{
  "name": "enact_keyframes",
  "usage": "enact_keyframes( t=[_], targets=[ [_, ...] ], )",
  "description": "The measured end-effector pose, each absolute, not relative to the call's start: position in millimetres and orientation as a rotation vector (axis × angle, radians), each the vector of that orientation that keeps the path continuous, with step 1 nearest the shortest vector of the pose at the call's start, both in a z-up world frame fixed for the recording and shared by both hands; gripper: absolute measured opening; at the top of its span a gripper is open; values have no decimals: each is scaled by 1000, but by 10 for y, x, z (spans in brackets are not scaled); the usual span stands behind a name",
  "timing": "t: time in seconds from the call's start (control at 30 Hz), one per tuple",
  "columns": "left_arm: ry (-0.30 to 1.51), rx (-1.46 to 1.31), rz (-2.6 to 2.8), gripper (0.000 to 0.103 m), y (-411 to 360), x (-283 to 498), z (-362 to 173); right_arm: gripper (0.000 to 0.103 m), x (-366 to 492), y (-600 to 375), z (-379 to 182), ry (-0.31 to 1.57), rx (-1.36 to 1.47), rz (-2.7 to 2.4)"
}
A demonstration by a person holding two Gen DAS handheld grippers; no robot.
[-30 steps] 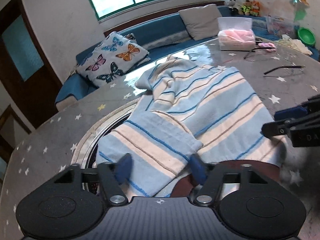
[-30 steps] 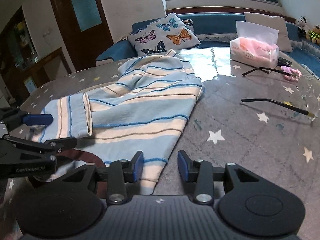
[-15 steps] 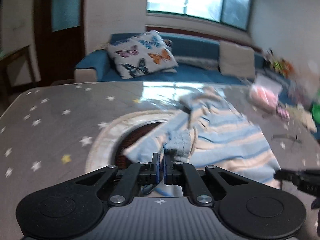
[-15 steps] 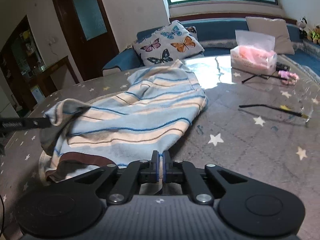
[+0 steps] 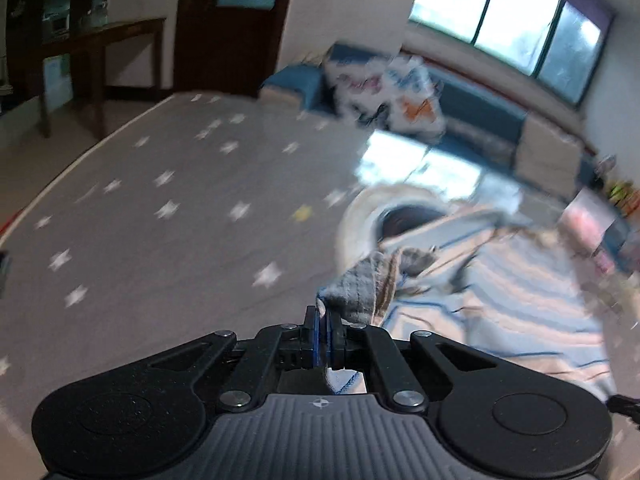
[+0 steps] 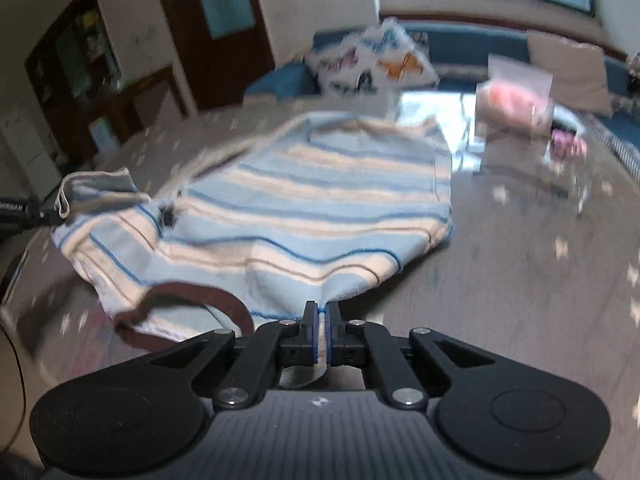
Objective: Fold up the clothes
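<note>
Grey star-print table (image 6: 540, 280) fills most of both views; both frames motion-blurred. Behind it a blue sofa (image 6: 472, 46) w/ a butterfly cushion (image 6: 376, 62) and a plain beige cushion (image 6: 568, 66), windows above.

On the table, centre-left in right wrist view, lies the striped garment (image 6: 304, 216): pale blue, cream and tan bands w/ thin dark-blue lines, dark brown trim (image 6: 192, 300) curling at its near-left edge. Far part lies flat on the table, near hem lifted. In left wrist view the same garment sits at right, bunched toward the camera, a round pale mat (image 5: 360, 216) showing beside it.

Back right: clear tissue box w/ pink contents (image 6: 516, 100), something small and pink (image 6: 568, 144) just beside it; too blurred to name.

Right gripper (image 6: 321, 320): jaws pinched tight on the near hem, cloth edge poking out below the pads. Left gripper (image 5: 322, 320): jaws likewise clamped on a corner of the garment, fabric bunched up in front of the tips; seen from the right wrist cam it's at far left edge w/ a raised corner of cloth.
</note>
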State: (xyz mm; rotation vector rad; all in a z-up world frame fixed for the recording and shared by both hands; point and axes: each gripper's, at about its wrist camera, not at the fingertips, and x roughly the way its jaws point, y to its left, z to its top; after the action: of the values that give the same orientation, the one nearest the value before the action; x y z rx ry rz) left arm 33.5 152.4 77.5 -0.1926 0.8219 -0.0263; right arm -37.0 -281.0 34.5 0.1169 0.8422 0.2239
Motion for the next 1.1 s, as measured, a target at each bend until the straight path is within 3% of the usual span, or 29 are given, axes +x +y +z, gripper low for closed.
enact_keyframes(
  t=[0.17,0.23,0.27,0.3,0.33,0.57,0.7,1.1],
  targets=[
    [906,-116,85,8,1651,285,636,10,-470,-2804,215,941,106,240],
    [898,-95,140,23,1707,303,656,11,-442,-2820,263,931,93,236],
    [891,-98,159,30,1737,312,679,14,-420,-2832,307,919,85,234],
    [886,-103,165,44,1745,322,701,17,-396,-2846,339,908,79,232],
    [877,-104,162,49,1736,330,726,23,-371,-2853,367,897,73,228],
    [833,-141,-19,47,1353,698,761,27,83,-2933,429,834,53,185],
    [861,-147,-119,42,1028,1044,616,29,358,-2957,419,806,43,161],
    [911,-109,-127,42,693,1579,191,38,1038,-3019,362,769,-21,122]
  ],
)
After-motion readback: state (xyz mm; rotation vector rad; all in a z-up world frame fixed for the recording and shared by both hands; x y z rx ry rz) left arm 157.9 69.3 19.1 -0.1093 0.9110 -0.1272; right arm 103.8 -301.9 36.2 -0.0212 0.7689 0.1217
